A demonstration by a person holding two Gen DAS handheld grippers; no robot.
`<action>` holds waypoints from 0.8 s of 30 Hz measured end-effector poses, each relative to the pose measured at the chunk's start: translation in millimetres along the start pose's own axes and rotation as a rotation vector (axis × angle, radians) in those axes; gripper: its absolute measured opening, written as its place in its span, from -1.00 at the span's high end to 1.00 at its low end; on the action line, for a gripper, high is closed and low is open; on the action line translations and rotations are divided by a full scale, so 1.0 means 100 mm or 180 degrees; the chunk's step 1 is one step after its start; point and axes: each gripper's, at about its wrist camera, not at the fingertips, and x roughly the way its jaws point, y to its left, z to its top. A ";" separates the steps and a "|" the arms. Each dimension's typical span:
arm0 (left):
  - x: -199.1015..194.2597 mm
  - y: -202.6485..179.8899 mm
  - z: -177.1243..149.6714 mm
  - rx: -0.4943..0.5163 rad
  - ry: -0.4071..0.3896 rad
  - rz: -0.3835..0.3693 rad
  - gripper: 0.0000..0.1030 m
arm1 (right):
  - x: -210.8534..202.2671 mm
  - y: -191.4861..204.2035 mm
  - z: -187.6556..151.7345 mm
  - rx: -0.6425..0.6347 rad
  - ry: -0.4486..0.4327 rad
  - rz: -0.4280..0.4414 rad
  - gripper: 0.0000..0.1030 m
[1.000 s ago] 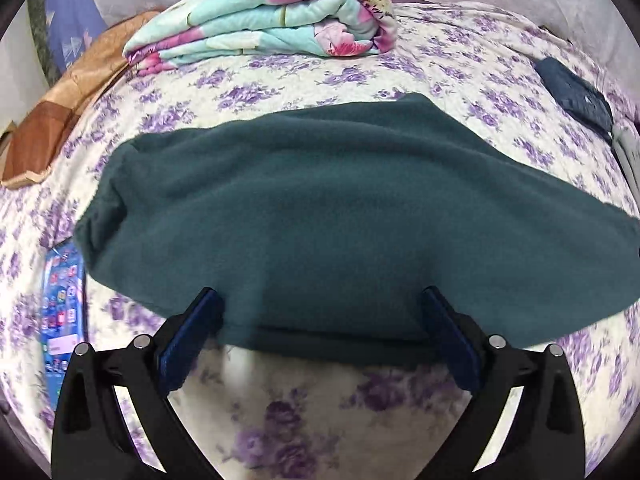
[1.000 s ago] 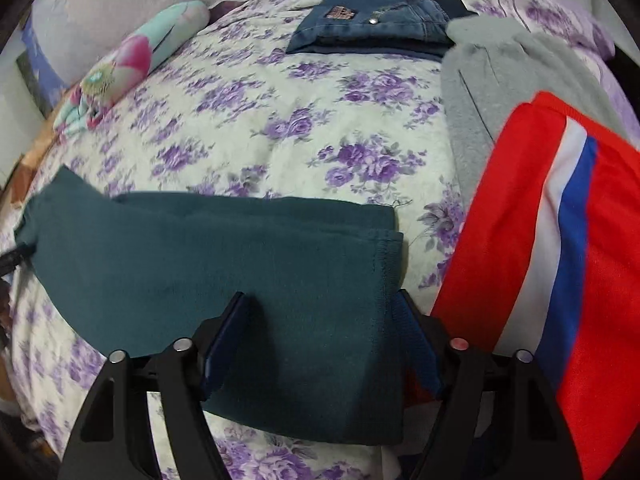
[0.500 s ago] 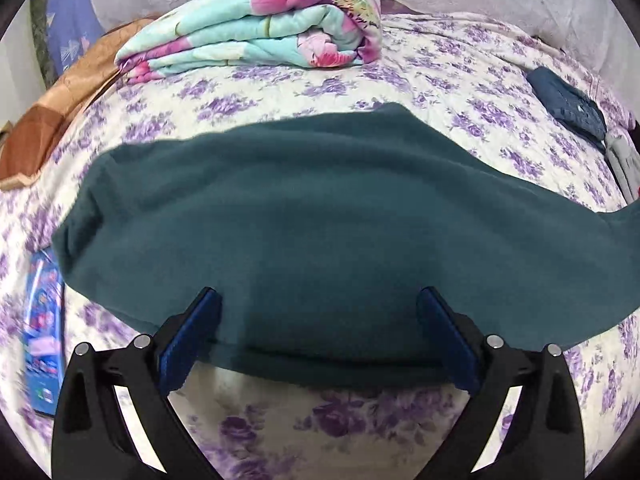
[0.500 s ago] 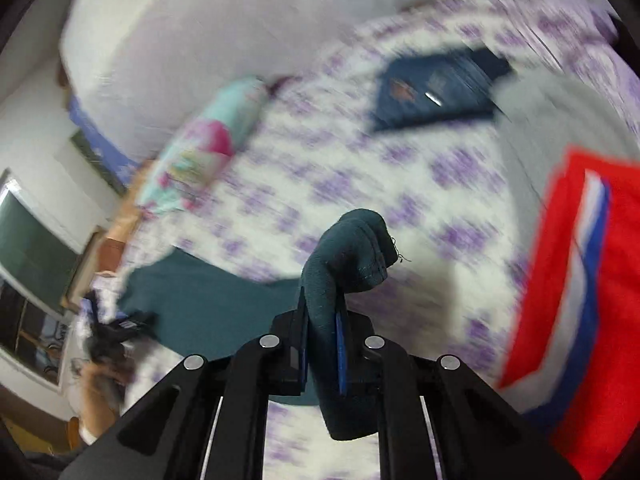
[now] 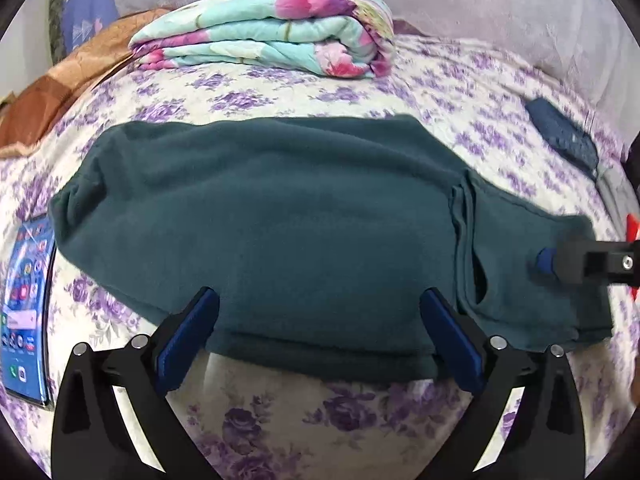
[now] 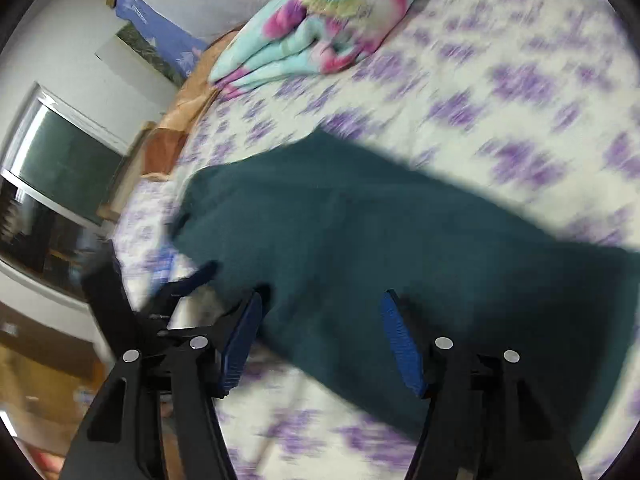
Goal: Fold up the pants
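Note:
Dark teal pants (image 5: 280, 216) lie across the bed, and one end is folded back over the rest, its hem (image 5: 460, 240) showing at the right. My left gripper (image 5: 320, 338) stands open at the pants' near edge, with the cloth lying between its wide-set fingers (image 5: 188, 340) and not pinched. My right gripper (image 6: 320, 340) hovers over the folded-over part of the pants (image 6: 360, 240). Its jaws are opening, and the cloth lies below them without the pads pressing on it. In the left wrist view the right gripper (image 5: 560, 264) reaches in from the right edge. The right wrist view is blurred.
A folded floral blanket (image 5: 272, 36) lies at the head of the bed (image 5: 280, 420). A lit phone (image 5: 26, 304) sits left of the pants. Folded dark jeans (image 5: 564, 136) and a bit of red cloth (image 5: 632, 224) are at the right, and a brown pillow (image 5: 60, 84) far left.
My right gripper shut on the pants' end, lifted it and swept it leftwards over the rest of the pants, then opened off the cloth. The left gripper stayed open in place.

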 end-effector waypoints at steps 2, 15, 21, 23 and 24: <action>-0.02 0.08 -0.01 -0.0120 -0.0034 -0.0086 -0.92 | -0.27 -0.04 0.00 -0.0078 -0.0212 0.0122 -0.23; -0.44 -0.45 0.19 0.0223 -0.0498 -0.0051 -0.90 | -0.93 -1.15 -0.31 0.0194 -0.0652 -0.0925 -0.24; 0.37 -0.85 0.17 0.0554 0.0244 0.0454 -0.92 | -0.71 -1.27 -0.32 0.0209 -0.0544 -0.0360 0.62; 0.32 -0.96 0.13 0.0685 0.0049 0.0619 -0.92 | -0.74 -1.20 -0.34 0.0115 -0.0575 -0.0429 0.64; 0.30 -1.00 0.12 0.0760 0.0028 0.0678 -0.92 | -0.77 -1.15 -0.35 0.0066 -0.0586 -0.0469 0.66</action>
